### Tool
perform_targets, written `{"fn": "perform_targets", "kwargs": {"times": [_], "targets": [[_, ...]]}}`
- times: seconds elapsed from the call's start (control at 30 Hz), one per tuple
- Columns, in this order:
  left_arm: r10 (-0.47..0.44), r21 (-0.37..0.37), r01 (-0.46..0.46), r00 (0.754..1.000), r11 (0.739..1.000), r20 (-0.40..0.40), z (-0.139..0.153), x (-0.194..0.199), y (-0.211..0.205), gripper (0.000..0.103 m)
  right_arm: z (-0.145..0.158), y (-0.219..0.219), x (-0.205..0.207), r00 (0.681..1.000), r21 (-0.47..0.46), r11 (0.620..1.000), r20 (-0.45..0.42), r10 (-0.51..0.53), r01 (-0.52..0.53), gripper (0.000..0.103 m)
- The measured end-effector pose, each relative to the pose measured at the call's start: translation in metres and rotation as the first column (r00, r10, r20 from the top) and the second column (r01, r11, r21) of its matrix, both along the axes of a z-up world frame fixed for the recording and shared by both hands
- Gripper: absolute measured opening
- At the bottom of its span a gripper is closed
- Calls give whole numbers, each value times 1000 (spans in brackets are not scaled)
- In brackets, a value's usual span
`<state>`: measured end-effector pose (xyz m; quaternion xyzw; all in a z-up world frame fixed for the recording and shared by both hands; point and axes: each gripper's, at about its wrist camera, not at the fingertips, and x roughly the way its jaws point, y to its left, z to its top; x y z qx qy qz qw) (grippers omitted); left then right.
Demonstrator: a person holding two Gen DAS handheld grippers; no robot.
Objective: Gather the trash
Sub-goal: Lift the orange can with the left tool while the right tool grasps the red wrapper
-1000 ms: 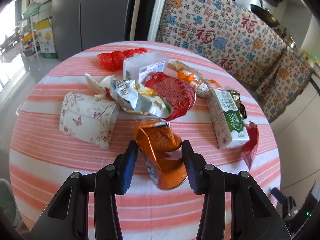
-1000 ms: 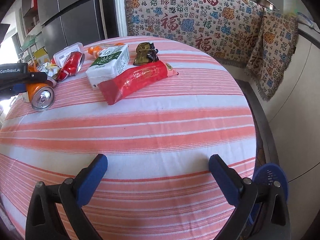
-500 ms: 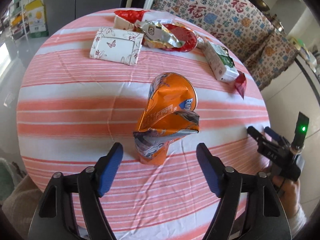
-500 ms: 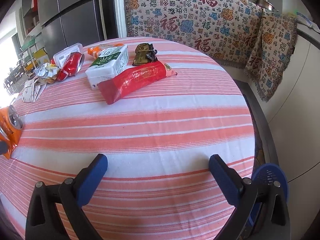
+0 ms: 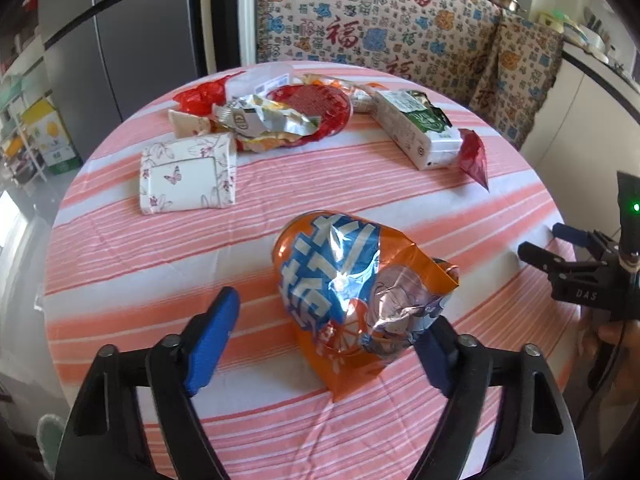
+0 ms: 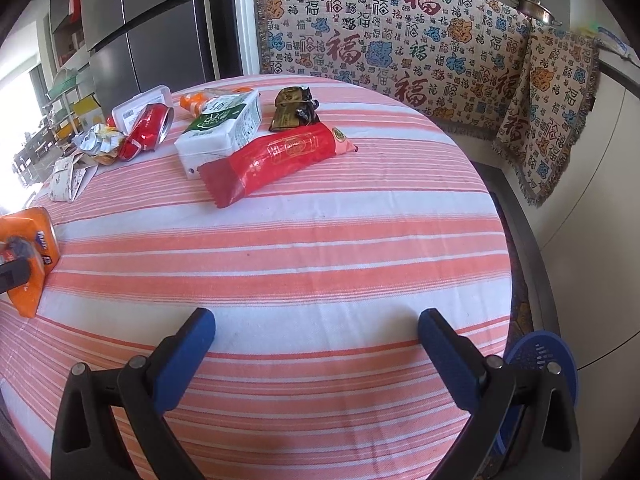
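The left gripper (image 5: 324,330) has its jaws spread wide; between them lies a crushed orange can (image 5: 352,292) on the striped worktop (image 5: 160,264); the left blue pad stands clear of it, while the right pad is partly hidden behind the can, so I cannot tell if it touches. Ahead of these jaws and to their left lies a butterfly-printed tissue pack (image 5: 186,174); farther ahead is a heap with a crumpled foil wrapper (image 5: 264,120) and a red can (image 5: 316,106); ahead to the right lies a green-and-white carton (image 5: 416,128), with a red wrapper (image 5: 474,156) just beside it.

The right gripper (image 6: 316,354) hangs over a bare part of the worktop with its jaws released and nothing between them; the orange can shows far to the left of these jaws, at the edge of the view; the red wrapper lies well ahead of them, resting against the carton; a dark foil packet (image 6: 294,108) sits just behind the wrapper. A blue basket (image 6: 540,364) stands low beside the right jaw, below the worktop edge.
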<state>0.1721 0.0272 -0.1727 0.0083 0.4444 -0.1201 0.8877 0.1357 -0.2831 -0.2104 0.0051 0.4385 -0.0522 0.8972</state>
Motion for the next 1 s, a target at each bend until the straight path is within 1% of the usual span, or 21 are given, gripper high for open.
{"fn": "perform_targets", "kwargs": {"times": [0.03,0.07,0.13,0.23,0.3,0.37,0.4,0.43,0.47,0.5,0.53,0.57,0.6,0.63,0.77,0.83,0.9,0.93,0.97,1.0], "targets": [[-5,-19,5,1000,1000,-8,-2,-1,-2,61,2,-2,1,1000,11,1000,0,-4,4,103],[-3,-28,2,1000,1000,-14,-4,-2,-3,58,5,-6,4,1000,25,1000,5,-13,13,103],[10,-14,-10,1000,1000,12,-4,-5,-6,57,16,-12,14,999,63,998,23,-31,29,103],[19,-26,-19,999,999,25,-3,-9,-6,54,36,-16,41,996,116,992,65,-62,54,103],[24,-40,-24,999,999,24,-3,-11,-4,54,41,-14,70,996,146,987,41,-78,71,103],[37,-61,-35,999,998,21,-4,-11,0,54,35,-10,94,997,202,977,-22,-69,72,90],[44,-77,-42,999,996,17,-5,-11,2,54,29,-8,102,996,220,973,-60,-62,73,77],[49,-95,-48,999,994,12,-5,-11,5,54,24,-7,108,994,234,970,-91,-52,73,65],[53,-109,-52,999,993,8,-5,-10,8,55,20,-5,111,992,239,968,-118,-43,70,62],[54,-118,-53,999,992,6,-6,-10,9,55,17,-4,111,990,242,968,-138,-26,59,56],[55,-123,-54,998,991,3,-6,-9,10,55,15,-2,109,989,246,969,-149,-2,39,44],[56,-126,-55,998,991,2,-5,-9,10,55,15,-1,106,988,245,970,-150,26,12,37],[56,-128,-55,998,990,0,-5,-9,10,56,18,1,103,987,227,974,-156,46,-10,25],[55,-129,-55,998,990,0,-4,-9,10,56,23,2,99,985,205,978,-164,60,-26,18],[58,-134,-59,998,989,-5,-1,-11,13,57,43,5,78,967,93,988,-212,142,-125,18],[53,-138,-55,998,989,-21,-1,-14,15,58,54,0,65,957,51,987,-240,162,-155,18],[44,-145,-49,998,988,-34,0,-19,19,65,62,-6,53,955,44,986,-247,166,-160,18],[38,-146,-43,999,988,-35,2,-23,23,70,65,-9,50,953,57,985,-250,170,-161,20],[34,-147,-38,999,988,-32,4,-26,26,73,68,-12,47,953,74,985,-248,171,-157,20],[33,-149,-37,999,988,-28,6,-30,28,73,69,-14,45,954,97,984,-247,169,-149,23]]}}
